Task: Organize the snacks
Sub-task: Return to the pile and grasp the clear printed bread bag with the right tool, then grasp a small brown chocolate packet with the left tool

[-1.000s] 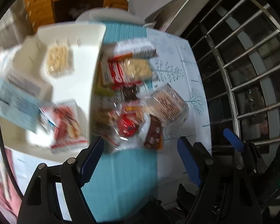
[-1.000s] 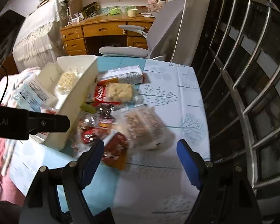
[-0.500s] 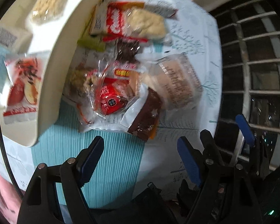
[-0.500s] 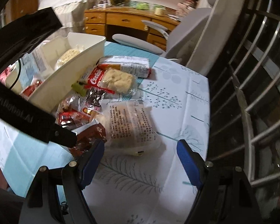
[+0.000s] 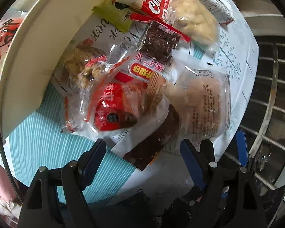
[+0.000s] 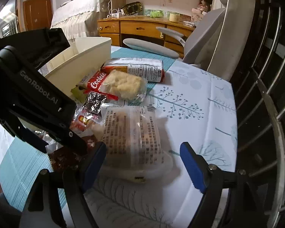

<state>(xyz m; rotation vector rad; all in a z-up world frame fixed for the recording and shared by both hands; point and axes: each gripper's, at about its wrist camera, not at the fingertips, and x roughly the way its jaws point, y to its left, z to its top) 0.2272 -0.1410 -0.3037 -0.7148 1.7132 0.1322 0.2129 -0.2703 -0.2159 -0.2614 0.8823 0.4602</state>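
— Left wrist view: our left gripper hangs with jaws apart, empty, over the brown packet near the table's front edge.

— Our right gripper gapes astride the clear-wrapped pastry; we should close squarely, gently.

Black gripper frames, blue finger pads, silver screws
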